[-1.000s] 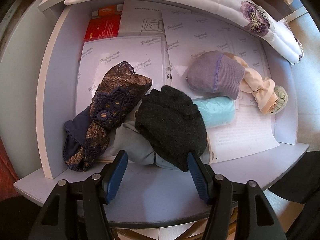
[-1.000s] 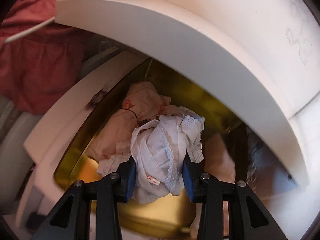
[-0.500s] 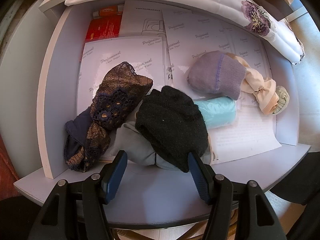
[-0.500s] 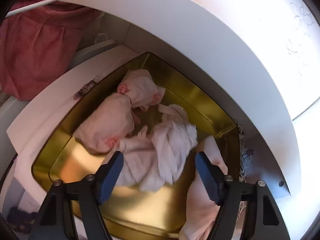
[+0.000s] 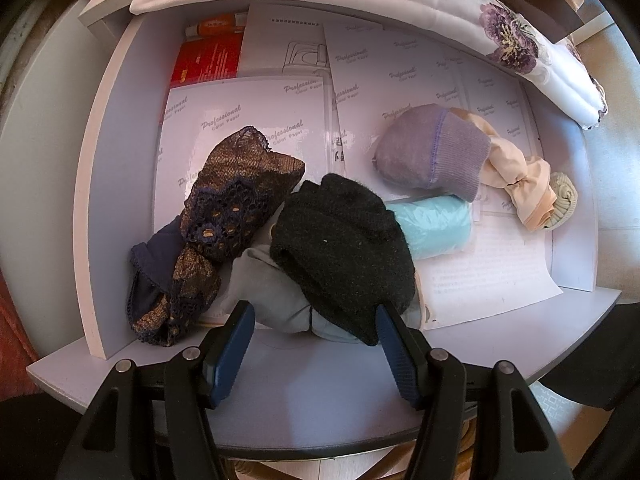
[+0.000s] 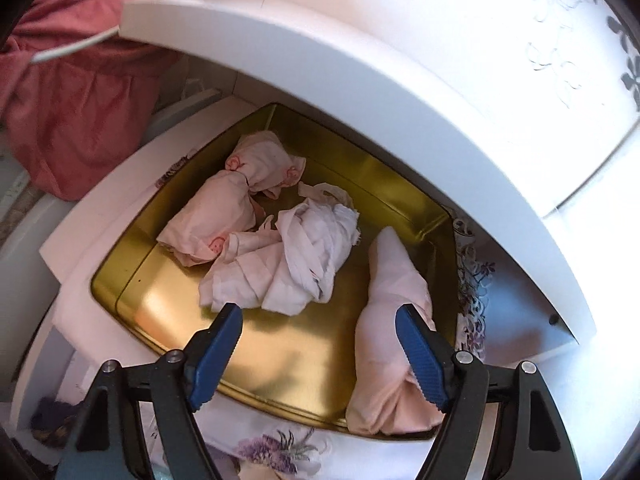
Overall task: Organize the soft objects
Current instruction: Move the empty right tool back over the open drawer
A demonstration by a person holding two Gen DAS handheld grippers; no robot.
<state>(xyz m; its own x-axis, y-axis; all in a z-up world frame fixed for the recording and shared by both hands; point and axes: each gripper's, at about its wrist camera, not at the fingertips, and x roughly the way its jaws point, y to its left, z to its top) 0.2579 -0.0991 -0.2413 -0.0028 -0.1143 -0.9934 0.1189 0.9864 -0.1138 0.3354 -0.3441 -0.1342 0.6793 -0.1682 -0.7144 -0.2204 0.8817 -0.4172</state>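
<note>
Right gripper: blue-padded jaws spread wide, nothing between them; a second ago pinched on crumpled white lace-trimmed cloth bundle. Bundle now lies free in shallow gold metal tin, touching pink printed knotted cloth; gripper backed off. Left gripper: unchanged, jaws spread over black knitted rolled sock in grey drawer, pads not pressing.

left gripper: I point straight down, jaws spread wide, blue pads pressing nothing | right gripper: I tilt steeply downward, jaws parted wide, nothing pinched between my blue pads | arms, hands: outside both views, only my black finger frames show
</note>
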